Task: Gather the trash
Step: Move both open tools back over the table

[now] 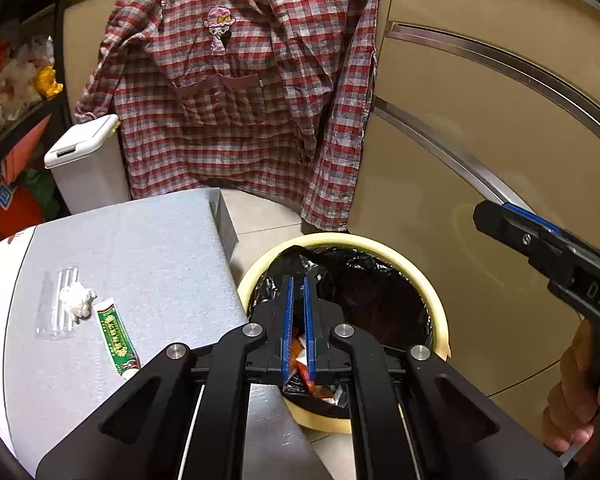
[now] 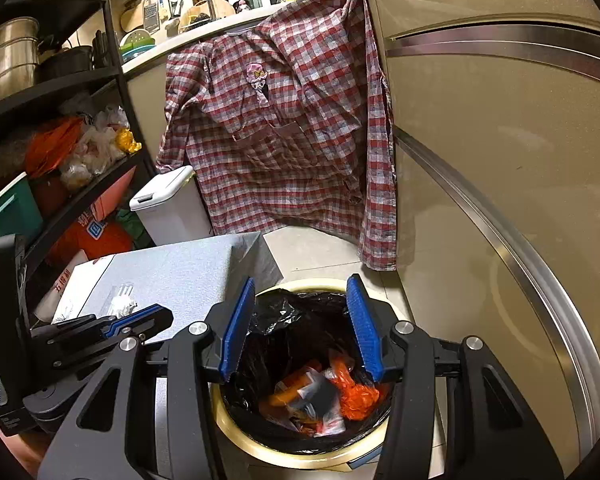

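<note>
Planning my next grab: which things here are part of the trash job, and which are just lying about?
Job: crumpled tissue, green tube, clear wrapper, lined bin.

Lying about: plaid shirt, white lidded bin, shelf clutter.

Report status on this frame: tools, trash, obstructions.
Right tool open above the lined bin, empty. Left tool nearly shut, nothing gripped. Crumpled tissue, toothpaste tube, clear wrapper on grey box. Nothing blocking.

Checked shirt hangs over the beige cabinets up top, small white lidded bin at left, cluttered black shelves far left.
</note>
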Available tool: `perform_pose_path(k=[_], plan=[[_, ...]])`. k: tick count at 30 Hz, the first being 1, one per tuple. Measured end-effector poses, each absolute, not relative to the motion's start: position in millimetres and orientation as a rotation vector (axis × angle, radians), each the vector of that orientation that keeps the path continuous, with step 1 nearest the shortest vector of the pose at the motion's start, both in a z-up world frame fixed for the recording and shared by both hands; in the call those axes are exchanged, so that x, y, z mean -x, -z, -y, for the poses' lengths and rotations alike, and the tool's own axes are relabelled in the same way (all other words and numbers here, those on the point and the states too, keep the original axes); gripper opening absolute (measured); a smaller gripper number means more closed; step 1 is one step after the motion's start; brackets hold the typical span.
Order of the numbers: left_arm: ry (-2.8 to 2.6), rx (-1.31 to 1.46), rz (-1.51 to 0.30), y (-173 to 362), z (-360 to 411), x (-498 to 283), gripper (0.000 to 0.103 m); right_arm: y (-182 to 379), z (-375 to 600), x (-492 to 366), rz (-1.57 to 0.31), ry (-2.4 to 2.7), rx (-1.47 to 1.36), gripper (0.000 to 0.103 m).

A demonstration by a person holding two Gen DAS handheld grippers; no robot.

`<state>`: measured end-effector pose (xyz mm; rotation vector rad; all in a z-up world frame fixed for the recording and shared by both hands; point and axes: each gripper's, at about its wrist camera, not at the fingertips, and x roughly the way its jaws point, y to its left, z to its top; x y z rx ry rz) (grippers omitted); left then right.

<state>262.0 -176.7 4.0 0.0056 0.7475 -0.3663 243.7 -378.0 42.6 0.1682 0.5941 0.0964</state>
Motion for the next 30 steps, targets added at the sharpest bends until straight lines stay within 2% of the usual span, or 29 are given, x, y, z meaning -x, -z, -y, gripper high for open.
perform_pose_path(k=[11, 21, 25, 30], plan=[[0.324, -0.017, -0.709, -24.8, 140.4, -240.8, 0.004, -42.9, 370.6, -242.5, -0.588, -0.115, -0.170, 0.048], [0.217, -0.056, -0.657, -64.4, 44.2, -214.9, 0.004, -56.5, 339.3, -235.4, -0.565, -0.171, -0.160, 0.048], [0.167, -0.040, -0.656, -73.4, -0.8, -210.4, 0.004, -62.7, 318.3, -229.0, -0.542, -0.196, -0.135, 0.044], [0.106, 0.001, -0.652, -67.6, -45.6, -210.8, 0.004, -58.7, 296.4, -226.8, -0.546, -0.213, -0.101, 0.034]])
